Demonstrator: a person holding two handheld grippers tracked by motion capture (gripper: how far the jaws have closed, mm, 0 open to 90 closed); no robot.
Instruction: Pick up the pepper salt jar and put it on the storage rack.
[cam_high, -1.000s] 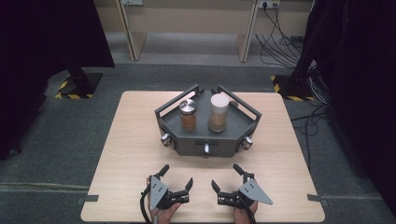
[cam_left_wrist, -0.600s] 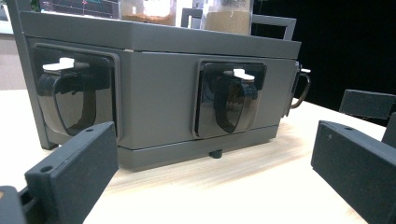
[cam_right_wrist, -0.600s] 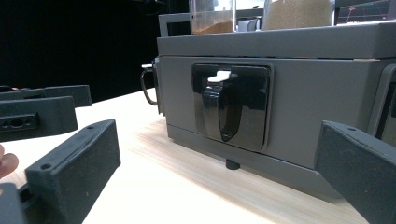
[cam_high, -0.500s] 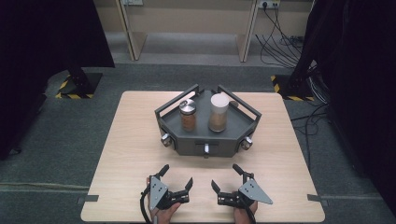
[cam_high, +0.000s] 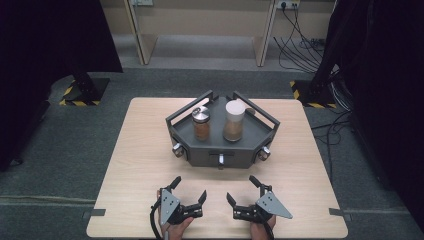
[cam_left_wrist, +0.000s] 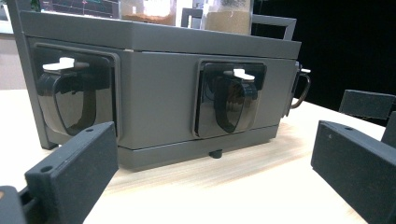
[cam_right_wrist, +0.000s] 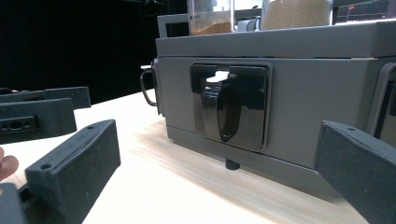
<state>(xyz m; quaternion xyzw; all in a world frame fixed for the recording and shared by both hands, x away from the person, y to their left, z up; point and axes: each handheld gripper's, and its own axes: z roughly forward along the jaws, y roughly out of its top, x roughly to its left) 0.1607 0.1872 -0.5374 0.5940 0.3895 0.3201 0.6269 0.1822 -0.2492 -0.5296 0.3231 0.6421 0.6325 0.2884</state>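
Nothing is shifting between the earlier high views and this one: we are seeing the grey rack (cam_high: 220, 150) sitting in the same spot on the far middle of the wooden table (cam_high: 125, 165), and both grippers are resting where they were at the near edge. We are reading the rack as a broad, angled box whose long axis is running left to right across the table, with its three faceted front faces pointing toward us and its railed back pointing away. It is carrying two jars on top: a steel-capped jar (cam_high: 201, 123) of brown contents on the left and a white-capped jar (cam_high: 234, 120) of tan contents just beside it on the right, both standing upright. In the left gripper view we are looking at two glossy black dispensers (cam_left_wrist: 229, 100) set into the front faces, each with a small white lever on top. We are holding the left gripper (cam_high: 188, 192) with its jaws spread wide and gripping nothing, well short of the rack. We are holding the right gripper (cam_high: 242, 192) likewise parted and empty, near its partner but apart from it.
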